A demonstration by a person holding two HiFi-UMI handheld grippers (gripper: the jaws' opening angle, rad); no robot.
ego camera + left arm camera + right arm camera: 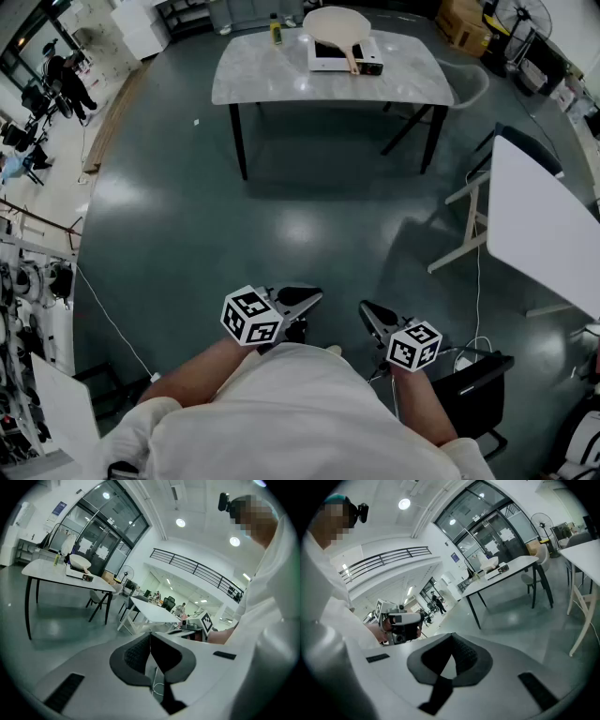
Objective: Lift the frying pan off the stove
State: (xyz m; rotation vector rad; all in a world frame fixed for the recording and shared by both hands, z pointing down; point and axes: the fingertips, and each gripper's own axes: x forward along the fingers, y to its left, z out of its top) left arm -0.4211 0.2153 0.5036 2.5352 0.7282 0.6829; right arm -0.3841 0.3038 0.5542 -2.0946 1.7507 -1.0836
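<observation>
A pale frying pan [336,25] with a wooden handle sits on a white stove [328,58] on the grey table [281,80] far across the floor. My left gripper [315,298] and right gripper [365,308] are held close to my body, well short of that table, both shut with nothing between the jaws. The left gripper view shows its jaws [150,635] pressed together, with the pan [80,563] small at far left. In the right gripper view the jaws [451,636] also meet, and the pan [489,565] is distant.
A yellow bottle [276,30] stands on the table beside the stove. A second white table [548,230] is at the right, with a dark chair [483,375] near my right side. A light chair [472,82] stands by the far table. A person [71,81] is far left.
</observation>
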